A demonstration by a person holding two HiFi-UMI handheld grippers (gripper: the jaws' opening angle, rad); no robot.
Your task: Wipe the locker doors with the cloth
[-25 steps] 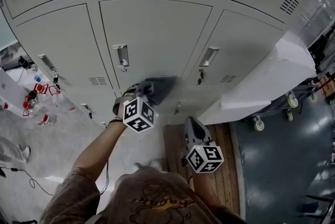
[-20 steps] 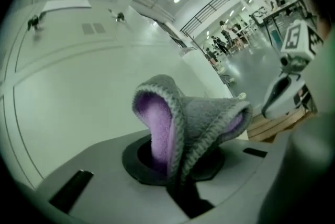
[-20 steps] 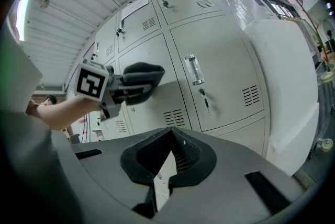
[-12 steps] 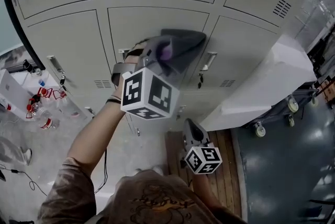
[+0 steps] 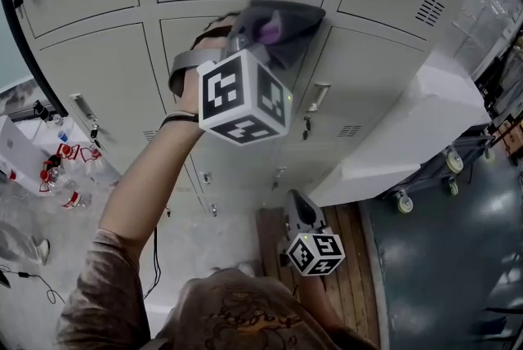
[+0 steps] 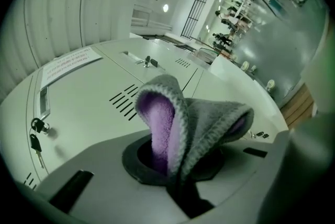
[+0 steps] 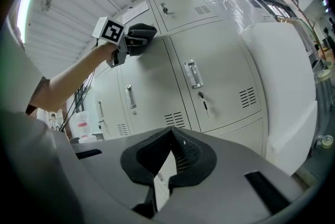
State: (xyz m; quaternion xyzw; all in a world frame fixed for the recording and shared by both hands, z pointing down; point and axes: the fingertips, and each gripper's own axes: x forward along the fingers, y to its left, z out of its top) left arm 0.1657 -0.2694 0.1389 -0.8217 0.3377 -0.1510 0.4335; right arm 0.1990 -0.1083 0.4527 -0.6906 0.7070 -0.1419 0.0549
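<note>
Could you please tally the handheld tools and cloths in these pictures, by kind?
Grippers: 2, the left gripper and the right gripper, its jaws shut on nothing.
Cloths: 1, the grey and purple cloth, pinched in the left jaws.
Total: 3.

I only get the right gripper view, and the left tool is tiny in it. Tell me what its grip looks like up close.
Observer: In the left gripper view, the left tool has its jaws shut on a folded cloth that is grey outside and purple inside.
Operator: Say what is under my right tool.
Observer: The head view shows the right tool held low by the person's torso, above wooden boards.
Operator: Report anything near the cloth to avoid.
Observer: Left of the cloth in the left gripper view, keys hang from the lock of a locker door.
</note>
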